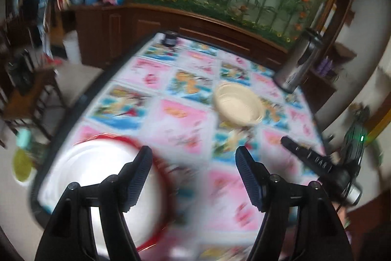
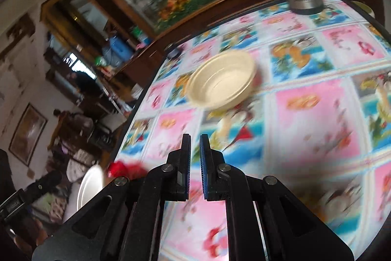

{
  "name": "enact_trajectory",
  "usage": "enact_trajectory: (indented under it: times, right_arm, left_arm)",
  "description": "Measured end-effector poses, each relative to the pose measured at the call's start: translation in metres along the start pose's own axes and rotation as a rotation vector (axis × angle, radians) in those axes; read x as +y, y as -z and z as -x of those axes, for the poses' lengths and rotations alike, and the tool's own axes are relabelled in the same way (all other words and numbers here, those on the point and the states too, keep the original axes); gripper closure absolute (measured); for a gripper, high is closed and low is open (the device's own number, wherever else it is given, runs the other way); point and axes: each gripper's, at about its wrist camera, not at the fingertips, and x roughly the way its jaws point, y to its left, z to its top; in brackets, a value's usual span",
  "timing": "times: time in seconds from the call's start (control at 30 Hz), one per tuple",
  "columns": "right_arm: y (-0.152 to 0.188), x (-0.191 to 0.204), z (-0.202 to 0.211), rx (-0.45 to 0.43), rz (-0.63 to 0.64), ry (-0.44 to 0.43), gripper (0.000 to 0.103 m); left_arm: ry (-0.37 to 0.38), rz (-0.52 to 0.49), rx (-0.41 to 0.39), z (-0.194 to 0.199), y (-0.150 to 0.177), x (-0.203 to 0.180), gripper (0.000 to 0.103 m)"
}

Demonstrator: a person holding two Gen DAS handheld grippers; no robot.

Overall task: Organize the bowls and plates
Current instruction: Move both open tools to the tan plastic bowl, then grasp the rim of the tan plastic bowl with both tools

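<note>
1. Left wrist view: your left gripper [image 1: 193,158] hangs above the table [image 1: 185,119], jaws wide apart, nothing between them. No pad touches anything.
2. Only this view shows the plate [image 1: 97,177] in full: white with a red rim, flat on the table at the near left corner, partly behind the left finger [image 1: 139,177]. Blur hides whether the finger touches it.
3. This view also catches your right gripper [image 1: 308,158] coming in from the right edge, over the table's right side.
4. Right wrist view: your right gripper [image 2: 195,146] has its jaws closed to a thin slit, gripping nothing, and points toward the bowl [image 2: 222,80].
5. Here the plate [image 2: 89,185] is only a sliver at the lower left, behind the gripper body, with a red blur beside it.
6. The bowl [image 1: 238,104] is cream, round, upright, mouth up, near the table's middle. It has no long axis to report. It is well apart from the plate and from both grippers.
7. A steel flask [image 1: 297,60] stands upright at the far right of the table, beyond the bowl. The right view shows its base [image 2: 303,1] close up, its top cut off.
8. A small dark jar [image 1: 170,39] sits at the far edge. Both views are motion-blurred.
</note>
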Motion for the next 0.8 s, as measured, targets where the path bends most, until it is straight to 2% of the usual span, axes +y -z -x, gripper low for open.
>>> enact_trajectory:
  times: [0.07, 0.17, 0.3, 0.37, 0.4, 0.5, 0.57, 0.73, 0.8]
  right_arm:
    - [-0.028, -0.015, -0.006, 0.012, -0.055, -0.027, 0.096]
    - [-0.062, -0.036, -0.015, 0.026, -0.140, -0.044, 0.082]
    - [-0.094, -0.048, -0.026, -0.021, -0.198, -0.047, 0.080]
    - [-0.104, -0.049, -0.036, -0.031, -0.213, -0.038, 0.072]
    - [-0.108, -0.049, -0.042, -0.025, -0.204, -0.025, 0.067]
    - [-0.114, -0.046, -0.070, 0.029, -0.145, 0.061, 0.067]
    - [-0.112, -0.050, -0.085, 0.072, -0.115, 0.095, 0.067]
    - [-0.106, -0.068, -0.101, 0.116, -0.135, 0.082, 0.067]
    - [-0.106, -0.073, -0.104, 0.122, -0.150, 0.064, 0.067]
  left_arm:
    - [-0.043, 0.045, -0.003, -0.025, -0.019, -0.012, 0.031]
    - [-0.102, 0.094, -0.005, -0.060, -0.039, -0.027, 0.031]
    - [-0.111, 0.188, 0.022, -0.102, -0.053, -0.030, 0.031]
    - [-0.124, 0.224, 0.022, -0.116, -0.056, -0.029, 0.031]
    - [-0.131, 0.236, 0.023, -0.123, -0.057, -0.029, 0.031]
    - [-0.177, 0.255, 0.033, -0.147, -0.056, -0.027, 0.031]
    - [-0.161, 0.285, 0.059, -0.163, -0.056, -0.023, 0.031]
    - [-0.177, 0.297, 0.057, -0.182, -0.061, -0.020, 0.031]
    - [-0.135, 0.336, 0.059, -0.186, -0.061, -0.016, 0.031]
